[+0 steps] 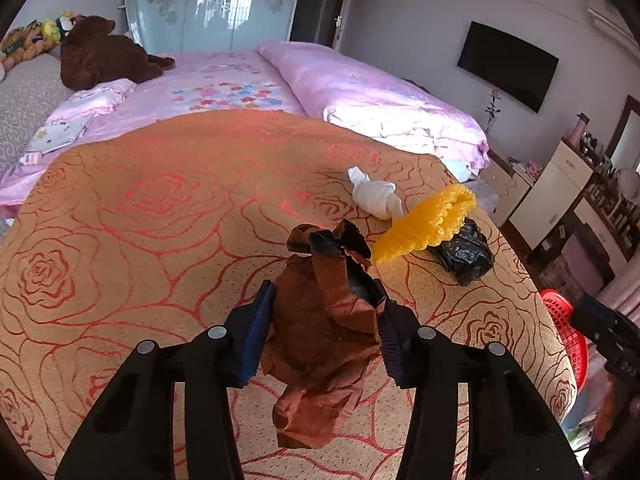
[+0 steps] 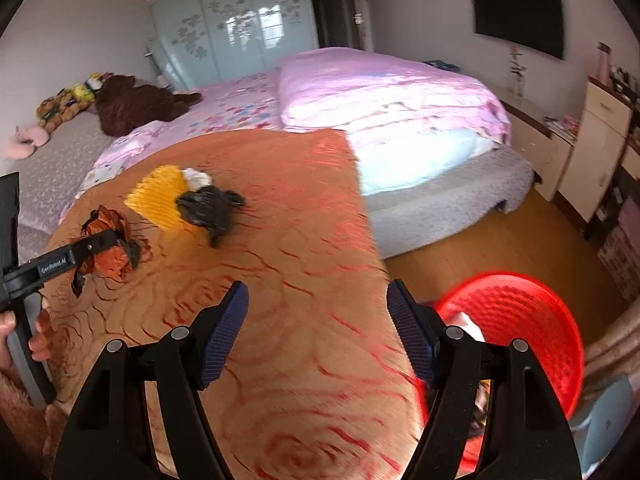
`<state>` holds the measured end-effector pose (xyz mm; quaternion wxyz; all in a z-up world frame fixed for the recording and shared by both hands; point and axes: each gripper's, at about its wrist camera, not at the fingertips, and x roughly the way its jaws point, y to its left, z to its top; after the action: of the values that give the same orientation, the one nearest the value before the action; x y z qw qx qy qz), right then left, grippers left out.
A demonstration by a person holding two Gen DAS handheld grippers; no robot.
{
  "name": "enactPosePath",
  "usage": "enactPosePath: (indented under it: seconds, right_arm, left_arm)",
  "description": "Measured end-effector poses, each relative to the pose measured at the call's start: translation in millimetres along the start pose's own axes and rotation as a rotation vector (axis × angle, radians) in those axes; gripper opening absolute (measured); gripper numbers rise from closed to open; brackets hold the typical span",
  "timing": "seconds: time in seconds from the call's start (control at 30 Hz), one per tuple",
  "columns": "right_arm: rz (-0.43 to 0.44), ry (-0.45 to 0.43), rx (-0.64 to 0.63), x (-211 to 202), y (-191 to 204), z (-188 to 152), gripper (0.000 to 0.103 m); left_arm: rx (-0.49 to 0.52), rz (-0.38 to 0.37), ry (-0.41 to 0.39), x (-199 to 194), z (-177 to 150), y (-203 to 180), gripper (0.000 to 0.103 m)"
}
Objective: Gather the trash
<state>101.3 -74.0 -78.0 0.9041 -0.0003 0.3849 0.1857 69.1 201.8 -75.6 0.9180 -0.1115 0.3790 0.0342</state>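
Left wrist: four trash pieces (image 1: 324, 328).

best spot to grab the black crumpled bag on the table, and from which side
Grip the black crumpled bag across its bulging middle, coming from above on its open right side. The yellow mesh lies against its left edge, so a left approach would snag it. The right hand-held gripper is open, empty and on that side.
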Motion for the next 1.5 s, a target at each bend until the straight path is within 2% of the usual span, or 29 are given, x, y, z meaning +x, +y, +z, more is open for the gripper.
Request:
enactPosePath:
  seconds: [0.3, 0.67, 0.73, 0.8, 0.9, 0.97, 1.5]
  right_arm:
    - [0.108, 0.039, -0.082, 51, 51, 35, 0.069]
    - [0.1, 0.088, -0.144, 97, 89, 56, 0.069]
    - [0.08, 0.1, -0.168, 104, 94, 57, 0.06]
    - [0.076, 0.117, -0.185, 110, 98, 58, 0.046]
    - [0.077, 0.114, -0.185, 110, 98, 56, 0.035]
    - [0.079, 0.106, -0.188, 105, 97, 53, 0.034]
    - [0.079, 0.028, -0.11, 41, 66, 29, 0.033]
  left_arm:
    - [-0.039, 0.01, -0.046, -20, -1, 13, 0.045]
    - [-0.051, 0.019, -0.072, -28, -1, 20, 0.045]
    - [-0.052, 0.023, -0.073, -28, -1, 21, 0.045]
    - [-0.055, 0.026, -0.075, -29, -1, 22, 0.045]
    - [-0.051, 0.033, -0.079, -30, -1, 21, 0.045]
    - [-0.048, 0.034, -0.081, -31, -1, 21, 0.045]
    - [-0.011, 0.014, -0.107, -44, -2, 0, 0.045]
